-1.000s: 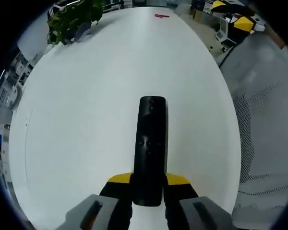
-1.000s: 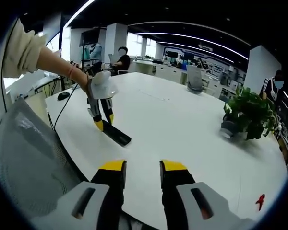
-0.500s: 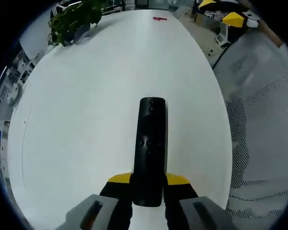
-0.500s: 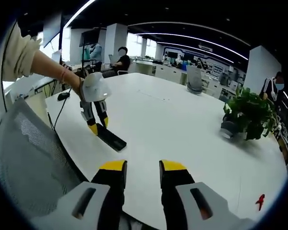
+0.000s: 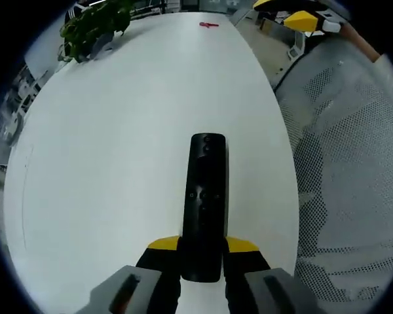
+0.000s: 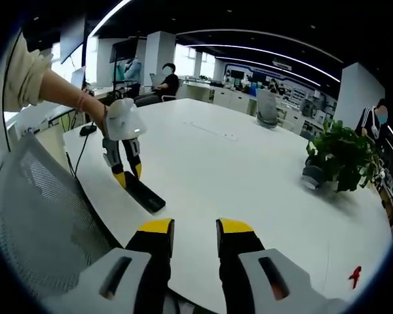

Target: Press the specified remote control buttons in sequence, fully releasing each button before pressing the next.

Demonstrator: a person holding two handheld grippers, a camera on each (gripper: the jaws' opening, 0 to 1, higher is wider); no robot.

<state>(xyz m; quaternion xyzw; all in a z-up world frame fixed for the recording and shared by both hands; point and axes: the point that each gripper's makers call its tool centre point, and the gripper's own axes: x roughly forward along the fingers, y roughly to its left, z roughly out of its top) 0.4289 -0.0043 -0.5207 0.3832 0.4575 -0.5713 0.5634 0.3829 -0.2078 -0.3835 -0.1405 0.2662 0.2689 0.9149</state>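
Remote (image 5: 205, 208) sits clamped in left gripper (image 5: 203, 246); right gripper (image 6: 190, 228) hangs parted, empty.

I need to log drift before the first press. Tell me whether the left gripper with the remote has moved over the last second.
Yes. In the right gripper view, the left gripper and its remote have slid toward the table edge by the mesh chair, away from the potted plant.

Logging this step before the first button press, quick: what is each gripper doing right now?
Left gripper: shut on the black remote control.
Right gripper: open, holding nothing, above the white table.
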